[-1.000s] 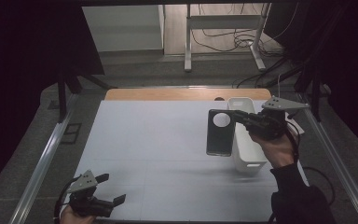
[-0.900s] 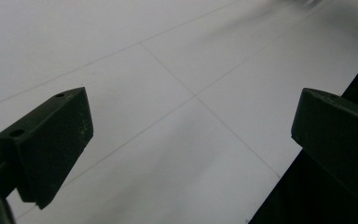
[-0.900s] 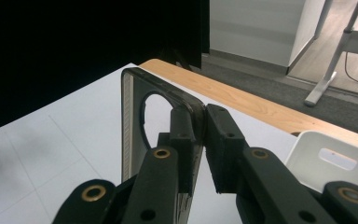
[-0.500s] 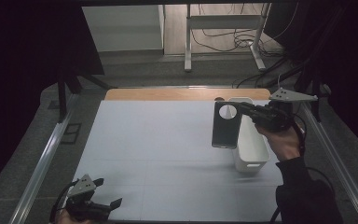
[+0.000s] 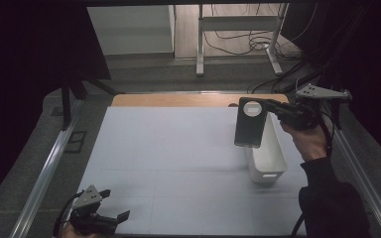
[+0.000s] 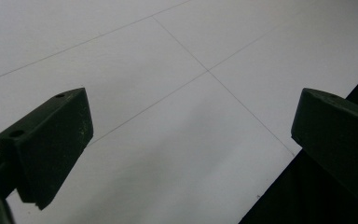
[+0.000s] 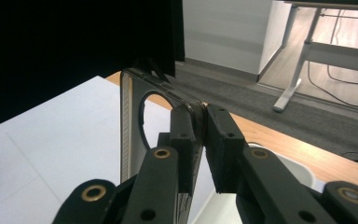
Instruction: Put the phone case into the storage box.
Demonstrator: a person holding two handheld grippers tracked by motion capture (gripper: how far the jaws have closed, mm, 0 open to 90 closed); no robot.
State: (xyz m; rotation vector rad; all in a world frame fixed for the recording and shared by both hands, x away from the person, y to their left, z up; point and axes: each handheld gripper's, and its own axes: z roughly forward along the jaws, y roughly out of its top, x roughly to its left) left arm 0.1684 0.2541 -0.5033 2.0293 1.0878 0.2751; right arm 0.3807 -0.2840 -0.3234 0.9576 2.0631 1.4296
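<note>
right tool pinched phone case at top edge; case had risen, shifted toward far side, hung upright above white bin. likely extraction phase. left tool spread, idle at near tabletop edge.

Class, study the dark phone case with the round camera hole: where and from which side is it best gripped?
Pinch the dark phone case by its thin top edge beside the hole, from the right, as the right gripper does: it hangs upright over the white bin, its flat wall fitting between the jaws.
</note>
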